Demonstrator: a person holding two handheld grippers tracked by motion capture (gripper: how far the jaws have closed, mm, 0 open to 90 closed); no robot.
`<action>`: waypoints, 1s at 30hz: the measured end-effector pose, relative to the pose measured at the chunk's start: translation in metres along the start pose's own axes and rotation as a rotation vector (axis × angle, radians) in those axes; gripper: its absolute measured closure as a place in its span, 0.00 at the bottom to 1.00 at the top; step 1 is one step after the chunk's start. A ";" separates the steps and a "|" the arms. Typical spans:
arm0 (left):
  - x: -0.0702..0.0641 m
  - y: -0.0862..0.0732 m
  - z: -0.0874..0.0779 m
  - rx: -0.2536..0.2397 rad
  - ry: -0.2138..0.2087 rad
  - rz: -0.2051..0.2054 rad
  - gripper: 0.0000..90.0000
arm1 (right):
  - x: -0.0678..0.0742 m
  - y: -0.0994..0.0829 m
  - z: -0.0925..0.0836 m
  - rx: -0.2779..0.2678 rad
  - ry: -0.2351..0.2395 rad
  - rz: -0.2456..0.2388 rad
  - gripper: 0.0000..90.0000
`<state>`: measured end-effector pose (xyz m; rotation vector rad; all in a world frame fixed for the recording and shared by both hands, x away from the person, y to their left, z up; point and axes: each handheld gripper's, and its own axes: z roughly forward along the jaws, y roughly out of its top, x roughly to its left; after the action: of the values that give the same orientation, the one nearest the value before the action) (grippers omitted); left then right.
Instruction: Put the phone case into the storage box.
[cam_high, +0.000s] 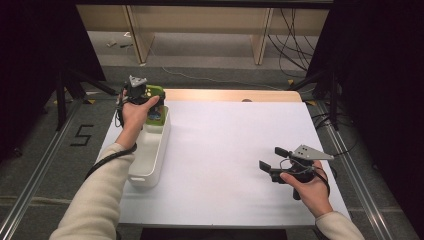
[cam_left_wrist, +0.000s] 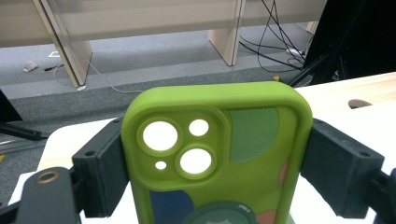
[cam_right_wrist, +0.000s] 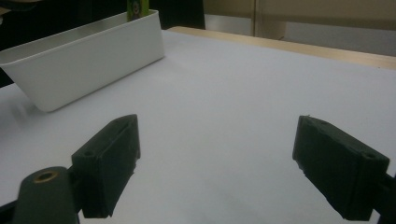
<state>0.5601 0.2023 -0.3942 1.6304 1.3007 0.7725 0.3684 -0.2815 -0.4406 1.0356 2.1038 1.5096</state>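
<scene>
A green phone case (cam_left_wrist: 219, 154) with camera cut-outs and coloured patches stands between the jaws of my left gripper (cam_left_wrist: 217, 156), and both pads press on its side edges. From above, the left gripper (cam_high: 142, 94) holds the phone case (cam_high: 156, 116) over the far end of a long white bin (cam_high: 150, 165). My right gripper (cam_high: 270, 157) rests low over the table's right front, open, with nothing between its fingers. In the right gripper view the right gripper (cam_right_wrist: 217, 163) faces the white bin (cam_right_wrist: 84, 60), and the phone case (cam_right_wrist: 137, 8) pokes up behind its far end.
The table is covered by a white sheet (cam_high: 235, 150), with a wooden edge (cam_high: 230, 95) at the back. Dark stands and cables (cam_high: 295, 45) flank the table on the floor beyond. Bare sheet lies between the bin and the right gripper.
</scene>
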 end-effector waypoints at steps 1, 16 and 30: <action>0.000 0.000 0.000 0.001 0.000 0.001 0.18 | 0.000 0.000 0.000 0.000 0.000 0.000 0.18; 0.000 -0.002 0.002 0.012 0.000 -0.001 0.18 | 0.000 0.000 0.000 0.001 0.000 -0.001 0.18; 0.001 -0.008 0.006 0.040 0.000 -0.002 0.17 | 0.000 0.000 0.000 -0.004 0.000 0.004 0.18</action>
<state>0.5626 0.2018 -0.4040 1.6602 1.3251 0.7503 0.3684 -0.2816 -0.4403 1.0389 2.0993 1.5155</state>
